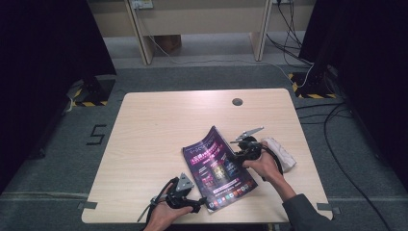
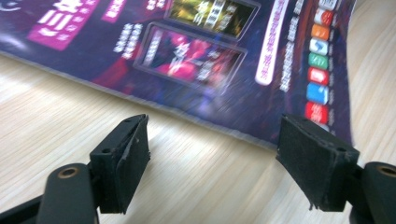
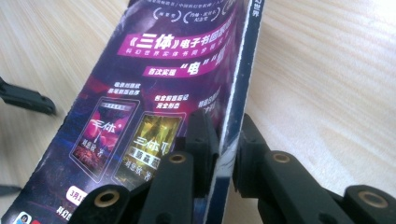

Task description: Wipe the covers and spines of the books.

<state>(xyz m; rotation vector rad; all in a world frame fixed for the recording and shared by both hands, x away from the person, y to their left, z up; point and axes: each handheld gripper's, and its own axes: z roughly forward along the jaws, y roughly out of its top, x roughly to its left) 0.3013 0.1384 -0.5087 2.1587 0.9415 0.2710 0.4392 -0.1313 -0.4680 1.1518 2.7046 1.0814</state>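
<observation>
Two grippers at work: right gripper (image 3: 224, 154), jaws clamped on the edge of the glossy purple magazine (image 1: 219, 166), lifts that side off the pale wooden tabletop (image 1: 159, 130). Left gripper (image 2: 212, 163), jaws apart, waits beside its near corner. Next likely: left pins it down.

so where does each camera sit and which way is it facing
high view: fixed above the person's side, looking forward and down on the table; forearms, hands and both tongs enter from below.
left gripper view: rides the left tongs, looking along open jaws at the magazine's edge.
right gripper view: rides the right tongs, jaws shut on the magazine's raised edge.
shared: all three show the purple magazine on the wooden table.
</observation>
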